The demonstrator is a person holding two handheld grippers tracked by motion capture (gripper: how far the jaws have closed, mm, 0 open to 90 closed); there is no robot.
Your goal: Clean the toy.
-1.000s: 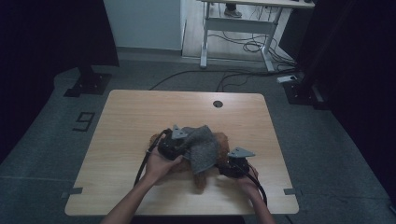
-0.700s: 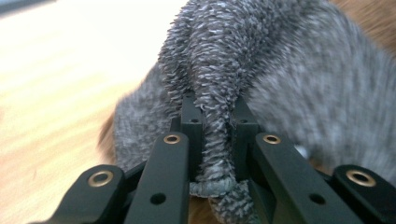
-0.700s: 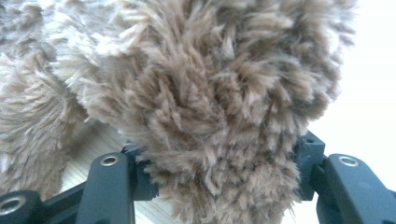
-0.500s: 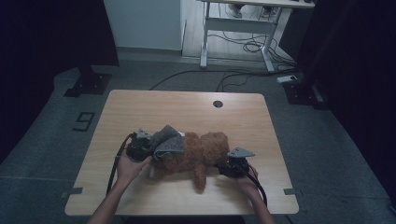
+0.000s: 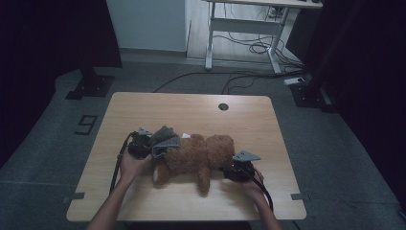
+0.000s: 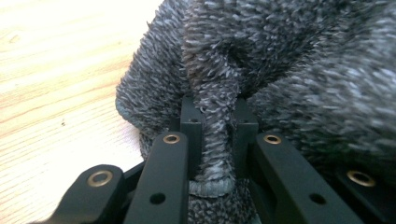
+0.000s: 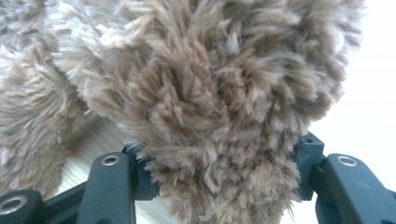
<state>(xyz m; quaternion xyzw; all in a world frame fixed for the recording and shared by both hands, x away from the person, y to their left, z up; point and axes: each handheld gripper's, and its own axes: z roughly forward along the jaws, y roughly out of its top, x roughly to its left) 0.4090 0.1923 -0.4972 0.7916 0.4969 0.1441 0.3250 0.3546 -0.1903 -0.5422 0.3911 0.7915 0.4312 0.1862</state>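
Since the earlier frame, the grey knitted garment (image 5: pixel 163 139) has been drawn by the left gripper (image 5: pixel 141 143) off the teddy bear (image 5: pixel 198 155) to the bear's left end (high view); the right gripper (image 5: pixel 238 168) is seen at the bear's other end. Left gripper view: a fold of the garment (image 6: pixel 212 121) is pinched tightly. Right gripper view: the bear's fur (image 7: pixel 210 121) is clamped between half-closed jaws.

Brown plush bear (image 5: pixel 201 155), grey-flecked knit garment (image 6: pixel 280 70), pale wooden table (image 5: pixel 191 108)
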